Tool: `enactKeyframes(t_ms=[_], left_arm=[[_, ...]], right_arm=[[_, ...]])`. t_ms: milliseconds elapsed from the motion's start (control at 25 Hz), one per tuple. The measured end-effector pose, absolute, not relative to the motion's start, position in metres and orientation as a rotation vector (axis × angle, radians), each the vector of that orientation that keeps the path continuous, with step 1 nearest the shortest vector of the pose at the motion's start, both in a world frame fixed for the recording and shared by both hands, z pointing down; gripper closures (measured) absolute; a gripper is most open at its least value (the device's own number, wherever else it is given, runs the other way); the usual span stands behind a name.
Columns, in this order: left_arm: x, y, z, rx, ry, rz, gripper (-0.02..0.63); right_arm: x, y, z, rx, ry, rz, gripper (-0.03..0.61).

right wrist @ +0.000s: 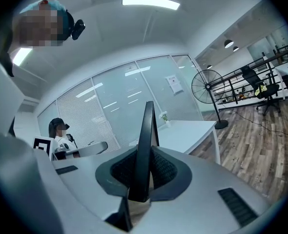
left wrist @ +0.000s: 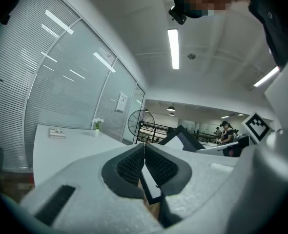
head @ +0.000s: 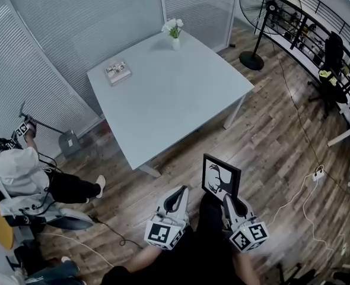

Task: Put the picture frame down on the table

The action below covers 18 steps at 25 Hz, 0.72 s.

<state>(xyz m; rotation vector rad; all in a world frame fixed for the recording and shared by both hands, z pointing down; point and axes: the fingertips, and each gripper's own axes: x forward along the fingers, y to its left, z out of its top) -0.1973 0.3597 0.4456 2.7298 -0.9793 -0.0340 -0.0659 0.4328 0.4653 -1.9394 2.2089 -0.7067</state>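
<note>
From the carrier's stand, the bare wooden floor [head: 181,162] toward 12 o'clock gives an open way to the near edge of the white table [head: 163,105]. The near half and middle of the tabletop are bare and offer room. Only its far corners are taken: a small vase of white flowers [head: 174,33] at 12 o'clock and a flat book [head: 118,72] at 11. A seated person [head: 26,174] blocks 9 o'clock. A standing fan [head: 258,16] rises beyond the table at 1 o'clock, and cables [head: 305,153] trail over the floor from 2 to 3 o'clock.
</note>
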Motion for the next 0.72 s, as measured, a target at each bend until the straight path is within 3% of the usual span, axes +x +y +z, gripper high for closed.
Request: enactKeyframes(t_ms=[320,720], left_arm=[[-0.166,0.311,0.457,2.704,-1.051,-0.003,0.594],[-0.066,0.208,0.435,2.714,-1.124,-0.022,0.594]], right_arm=[[-0.028,0.377,0.475,-1.867,2.247,-0.73,0.522],[0.062,0.268,0.469,-1.745,2.312,-0.728,0.522]])
